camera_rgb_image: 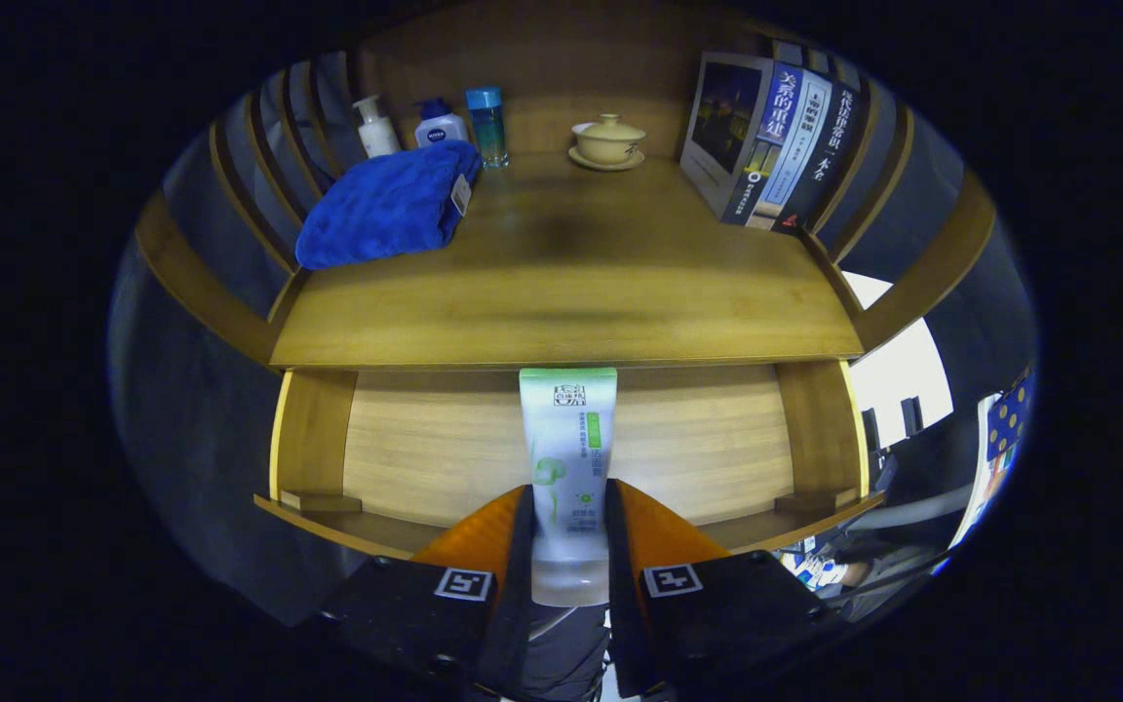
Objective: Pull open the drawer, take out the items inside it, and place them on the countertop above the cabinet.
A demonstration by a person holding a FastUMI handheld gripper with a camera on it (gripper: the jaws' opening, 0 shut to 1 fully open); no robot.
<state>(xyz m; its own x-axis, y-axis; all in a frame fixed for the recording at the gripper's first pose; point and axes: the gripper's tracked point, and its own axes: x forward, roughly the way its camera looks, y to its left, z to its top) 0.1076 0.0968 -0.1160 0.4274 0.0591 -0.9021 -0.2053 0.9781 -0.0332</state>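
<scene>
The gripper (pixel 568 531) is clamped on both sides of a white tube (pixel 567 468), held upright over the open drawer (pixel 425 448), so the take-out step seems underway, and next it likely needs lifting onto the bare countertop (pixel 571 283) beyond.

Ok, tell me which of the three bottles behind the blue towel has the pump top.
The white pump bottle, farthest from the teacup of the three. The white bottle beside it has a dark blue cap; the blue bottle has a plain light-blue lid.

hand-held gripper (pixel 568 546), fingers clamped on tube (pixel 567 458)
</scene>
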